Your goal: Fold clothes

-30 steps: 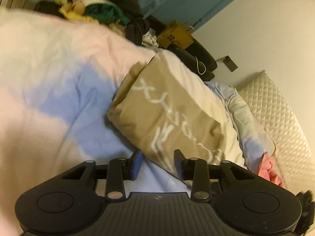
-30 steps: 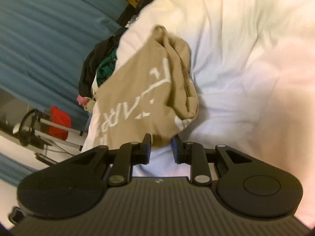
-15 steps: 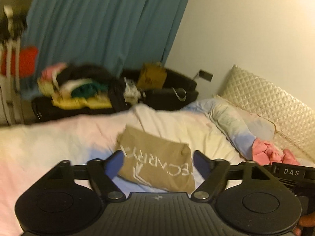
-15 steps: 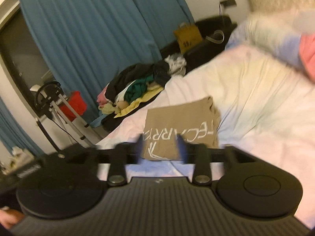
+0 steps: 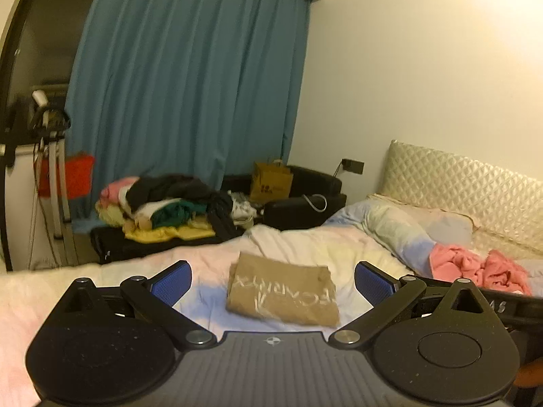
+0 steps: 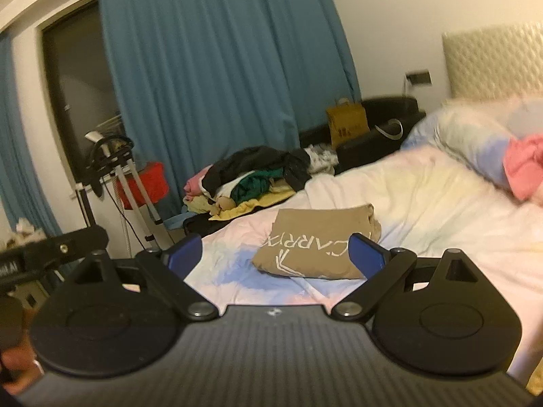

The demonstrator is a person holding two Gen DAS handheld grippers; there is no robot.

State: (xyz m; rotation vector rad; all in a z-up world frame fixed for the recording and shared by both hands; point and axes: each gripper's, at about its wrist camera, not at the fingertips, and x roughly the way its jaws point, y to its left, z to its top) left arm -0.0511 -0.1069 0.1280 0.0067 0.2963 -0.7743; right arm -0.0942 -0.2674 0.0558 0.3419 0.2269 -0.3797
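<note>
Fingers on both the left gripper (image 5: 273,279) and right gripper (image 6: 276,252) are opening, spread wide, gripping nothing. Bed (image 5: 322,247) fills the near scene; clothes pile (image 5: 169,205) far left. Folded tan shirt (image 5: 281,293) lies flat mid-bed, clear of both.

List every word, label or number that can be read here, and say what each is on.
"CARR": white letters on the folded tan garment, partly hidden by the right gripper.
Dark marks on the yellow paper bag: too blurred.
White letters on the black bar, left edge: unreadable.
</note>
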